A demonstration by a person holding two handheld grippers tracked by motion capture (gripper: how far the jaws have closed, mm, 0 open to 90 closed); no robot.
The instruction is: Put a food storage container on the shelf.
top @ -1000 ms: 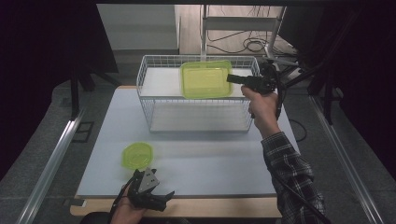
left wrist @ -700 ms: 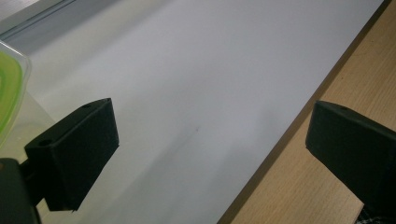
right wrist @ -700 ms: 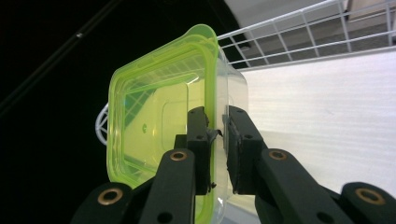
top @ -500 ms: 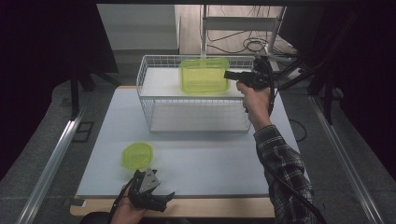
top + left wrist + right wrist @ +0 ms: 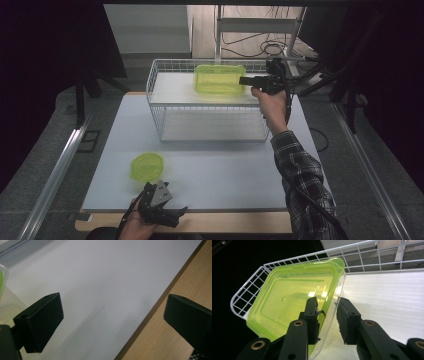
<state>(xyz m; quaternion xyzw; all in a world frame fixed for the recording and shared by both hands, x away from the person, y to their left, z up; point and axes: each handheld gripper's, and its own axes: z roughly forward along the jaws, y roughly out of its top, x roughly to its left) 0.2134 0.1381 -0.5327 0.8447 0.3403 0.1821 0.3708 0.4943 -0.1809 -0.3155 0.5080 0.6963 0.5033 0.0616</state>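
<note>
A yellow-green rectangular container (image 5: pixel 219 79) hangs tilted over the back of the white wire basket (image 5: pixel 210 125). My right gripper (image 5: pixel 245 80) reaches it from the right. In the right gripper view the container (image 5: pixel 287 302) leans toward the basket's corner (image 5: pixel 244 290). There the right gripper (image 5: pixel 327 315) is shut on the container's near rim, one jaw inside it and one outside. My left gripper (image 5: pixel 170 212) rests at the table's front edge, and in its own view the left gripper (image 5: pixel 112 307) stands open with nothing between the jaws.
A small round yellow-green container (image 5: pixel 147 166) sits on the white mat (image 5: pixel 225 170) just beyond the left gripper, and its edge (image 5: pixel 2 282) shows in the left gripper view. The wooden table edge (image 5: pixel 175 340) runs under the left gripper. Cables and a stand lie behind the basket.
My right gripper has carried the rectangular container leftward and lower over the back of the basket. The left gripper has stayed put.
</note>
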